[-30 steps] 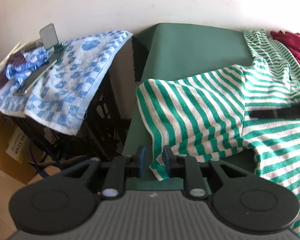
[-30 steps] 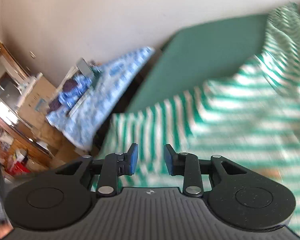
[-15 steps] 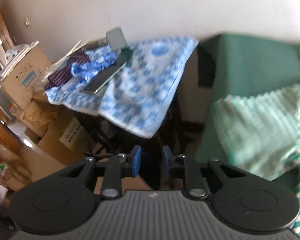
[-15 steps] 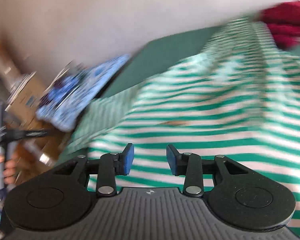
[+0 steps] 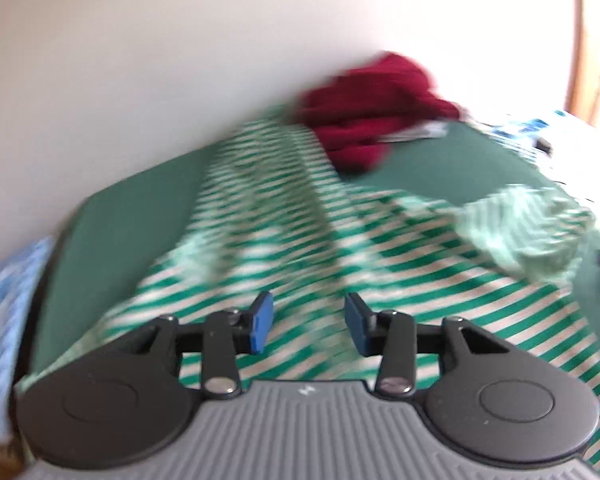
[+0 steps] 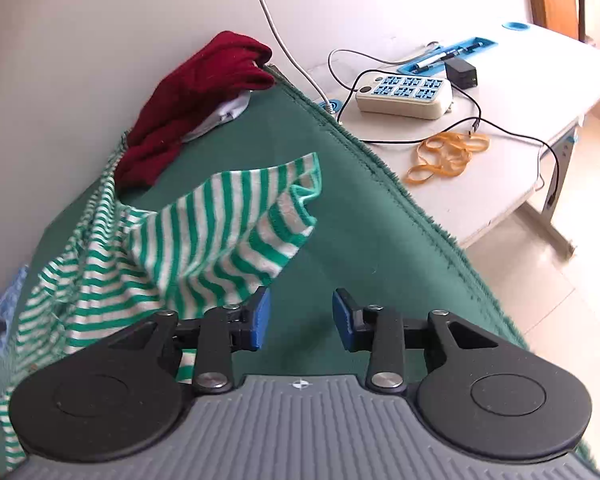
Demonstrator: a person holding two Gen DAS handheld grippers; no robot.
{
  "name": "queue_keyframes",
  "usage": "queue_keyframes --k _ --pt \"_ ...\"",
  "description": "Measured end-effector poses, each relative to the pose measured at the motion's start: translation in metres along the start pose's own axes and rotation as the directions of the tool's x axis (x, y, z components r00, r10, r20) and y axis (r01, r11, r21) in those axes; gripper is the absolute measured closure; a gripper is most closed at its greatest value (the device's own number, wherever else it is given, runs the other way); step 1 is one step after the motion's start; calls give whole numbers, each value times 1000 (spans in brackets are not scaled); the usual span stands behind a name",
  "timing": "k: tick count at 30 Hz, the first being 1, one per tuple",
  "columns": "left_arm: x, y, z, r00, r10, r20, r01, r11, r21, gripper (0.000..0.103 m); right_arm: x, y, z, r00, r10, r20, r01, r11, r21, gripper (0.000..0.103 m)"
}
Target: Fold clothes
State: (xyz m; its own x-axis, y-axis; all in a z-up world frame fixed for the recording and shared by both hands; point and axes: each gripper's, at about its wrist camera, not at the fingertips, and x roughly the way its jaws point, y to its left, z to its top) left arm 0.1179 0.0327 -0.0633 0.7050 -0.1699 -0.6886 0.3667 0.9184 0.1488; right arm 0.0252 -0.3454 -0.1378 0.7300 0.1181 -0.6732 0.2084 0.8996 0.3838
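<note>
A green-and-white striped shirt (image 5: 340, 248) lies spread on a green cloth-covered table (image 5: 120, 232); this left wrist view is motion-blurred. My left gripper (image 5: 307, 322) hovers open over the shirt's body, nothing between its blue pads. In the right wrist view the shirt's sleeve (image 6: 236, 224) lies crumpled, its cuff raised toward the table's right edge. My right gripper (image 6: 300, 318) is open over bare green cloth (image 6: 340, 208), just right of the sleeve. A dark red garment (image 6: 196, 96) is heaped at the far end by the wall.
A white desk (image 6: 512, 128) stands right of the table with a power strip (image 6: 404, 94), black cables, rubber bands (image 6: 446, 156) and a blue pen tray (image 6: 448, 54). A blue patterned towel (image 5: 4, 300) hangs at the left. The wall is close behind.
The left view swung right, from the blue towel and boxes to the shirt and the red garment. The right view swung right onto the sleeve and white desk. Both grippers' fingers stand wider apart.
</note>
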Motion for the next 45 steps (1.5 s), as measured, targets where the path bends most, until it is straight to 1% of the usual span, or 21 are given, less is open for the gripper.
queue_keyframes --k 2,5,7,8,9,10,15,17,20,21,22,23,24,27,28,31,34,36,40,42,45 --pt "15 -33 17 998 -60 -25 61 998 34 60 10 6 1 1000 15 25 -14 998 -62 67" --pt "36 -73 26 995 -80 -66 85 993 86 59 25 9 8 997 48 52 -43 994 -99 66" --pt "46 -93 25 990 -101 -99 110 990 86 59 44 9 14 994 78 76 -69 992 -109 66" --pt "51 -101 24 988 -106 -114 115 990 81 58 50 10 17 993 85 82 -75 990 -116 70" --pt "56 -108 22 986 -110 -128 120 990 76 53 45 7 17 993 84 81 -75 991 -113 86" --pt "60 -112 20 985 -108 -137 119 991 69 51 39 3 16 993 84 79 -75 991 -110 94" --pt "69 -119 13 975 -143 -171 154 987 52 40 13 -14 12 994 80 72 -73 993 -94 97" --pt "73 -122 10 970 -159 -184 171 984 46 40 3 -21 11 995 78 69 -72 994 -88 98" --pt "80 -130 12 971 -168 -170 181 981 66 34 -13 -31 9 995 76 64 -71 994 -78 88" --pt "81 -133 14 973 -157 -169 173 982 81 31 -18 -35 8 995 76 63 -71 995 -75 78" --pt "81 -134 16 973 -158 -169 174 981 81 31 -24 -38 7 995 75 61 -71 995 -72 73" --pt "80 -134 17 968 -182 -174 196 978 67 31 -25 -40 9 996 73 60 -69 995 -70 64" --pt "76 -136 16 963 -209 -171 221 974 55 33 -18 -39 15 996 70 58 -66 995 -72 59" --pt "66 -142 14 945 -285 -161 292 956 24 34 4 -35 33 997 60 52 -56 996 -76 59" --pt "63 -150 13 946 -288 -148 298 954 46 35 11 -34 40 997 57 50 -53 996 -77 60" --pt "57 -175 11 944 -307 -121 321 939 121 34 32 -30 58 998 47 45 -43 996 -82 65" --pt "59 -195 5 943 -307 -130 326 931 167 32 54 -26 77 999 37 39 -34 996 -86 103" --pt "59 -201 0 945 -304 -118 321 932 171 29 68 -24 90 999 31 36 -27 996 -89 102" --pt "54 -211 -5 936 -334 -113 349 920 178 22 96 -20 113 999 12 29 -9 995 -97 103" --pt "51 -217 -10 935 -341 -96 354 913 202 21 104 -22 114 999 -29 31 32 993 -113 103" --pt "50 -218 -15 932 -354 -77 362 911 199 16 115 -25 113 995 -96 35 100 985 -143 103"
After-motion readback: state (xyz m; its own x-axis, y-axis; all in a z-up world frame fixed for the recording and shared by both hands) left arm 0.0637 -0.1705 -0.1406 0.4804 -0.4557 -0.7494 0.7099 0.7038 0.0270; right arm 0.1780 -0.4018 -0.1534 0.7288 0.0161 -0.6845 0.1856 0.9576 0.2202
